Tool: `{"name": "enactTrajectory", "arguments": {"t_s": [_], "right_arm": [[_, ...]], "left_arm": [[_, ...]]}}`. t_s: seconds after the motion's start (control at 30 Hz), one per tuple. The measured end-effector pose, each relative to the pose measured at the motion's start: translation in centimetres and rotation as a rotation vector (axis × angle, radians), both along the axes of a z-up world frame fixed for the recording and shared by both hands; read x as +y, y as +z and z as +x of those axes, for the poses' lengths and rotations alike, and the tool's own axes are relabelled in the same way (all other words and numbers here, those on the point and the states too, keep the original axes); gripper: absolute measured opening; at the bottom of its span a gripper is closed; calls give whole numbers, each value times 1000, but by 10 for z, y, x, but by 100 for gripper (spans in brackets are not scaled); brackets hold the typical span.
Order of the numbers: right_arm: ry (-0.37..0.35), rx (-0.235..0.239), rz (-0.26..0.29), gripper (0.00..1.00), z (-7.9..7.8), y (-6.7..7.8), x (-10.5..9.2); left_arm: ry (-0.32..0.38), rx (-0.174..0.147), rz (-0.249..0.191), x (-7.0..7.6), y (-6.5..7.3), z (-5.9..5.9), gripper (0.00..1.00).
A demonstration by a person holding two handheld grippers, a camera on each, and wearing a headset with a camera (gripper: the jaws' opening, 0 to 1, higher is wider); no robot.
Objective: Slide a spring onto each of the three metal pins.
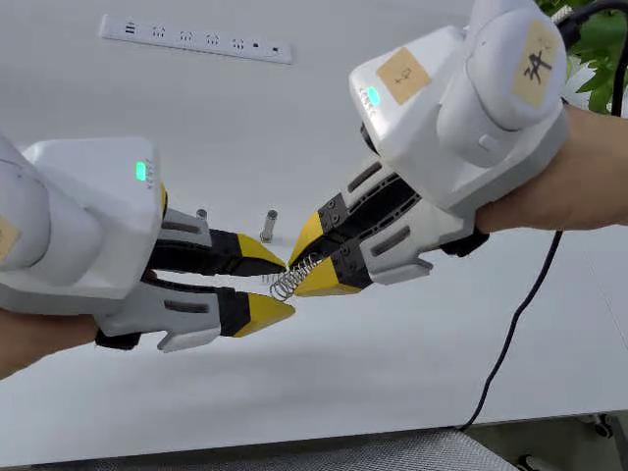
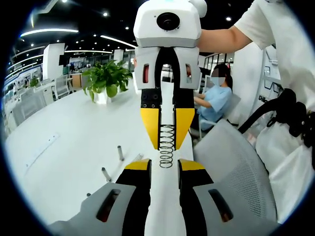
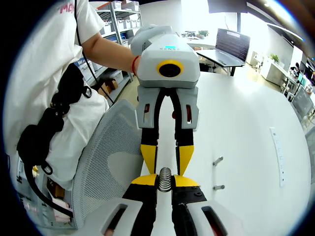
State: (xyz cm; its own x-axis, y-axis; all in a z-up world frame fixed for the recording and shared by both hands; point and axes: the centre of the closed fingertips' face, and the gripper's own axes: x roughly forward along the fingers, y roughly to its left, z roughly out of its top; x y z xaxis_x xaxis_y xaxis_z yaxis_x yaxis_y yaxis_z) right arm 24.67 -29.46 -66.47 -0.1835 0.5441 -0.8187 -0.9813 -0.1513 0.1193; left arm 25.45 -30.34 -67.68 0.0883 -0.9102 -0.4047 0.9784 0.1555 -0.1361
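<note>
Sticker [image 1: 538,57] on rear casing of the right gripper [image 1: 296,275]: I read handwritten "34", unsure.
Shirt [image 3: 49,59] behind the left gripper [image 3: 167,169]: I read red "MO", cut off at the edge.

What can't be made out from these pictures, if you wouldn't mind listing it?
Head view: the left tool hides the lower part of one pin.
Right gripper view: the spring sits end-on in the right tool, so its length is hidden.
Left gripper view: a stub beside the tool's body is too small to call a third pin.
</note>
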Motion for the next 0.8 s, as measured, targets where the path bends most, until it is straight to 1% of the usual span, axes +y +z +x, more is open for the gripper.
{"name": "enactTrajectory", "arguments": {"t_s": [0.2,0.27,0.33,0.4,0.5,0.6,0.8], "right_arm": [[-10,-8,6,6,4,4,3],[-12,-14,7,6,8,5,4],[-14,-17,8,6,11,6,5],[-17,-21,9,6,15,6,7],[-20,-29,6,6,20,6,9],[-19,-35,2,6,24,6,12],[-20,-53,-13,6,33,7,19]], "left_arm": [[29,-5,5,11,-3,2,24],[46,-16,9,16,-5,4,27],[58,-17,10,21,-6,5,30],[67,-30,14,26,-9,6,32],[82,-29,16,34,-12,7,35],[102,-46,19,41,-14,10,40],[142,-62,22,55,-19,15,49]]}}
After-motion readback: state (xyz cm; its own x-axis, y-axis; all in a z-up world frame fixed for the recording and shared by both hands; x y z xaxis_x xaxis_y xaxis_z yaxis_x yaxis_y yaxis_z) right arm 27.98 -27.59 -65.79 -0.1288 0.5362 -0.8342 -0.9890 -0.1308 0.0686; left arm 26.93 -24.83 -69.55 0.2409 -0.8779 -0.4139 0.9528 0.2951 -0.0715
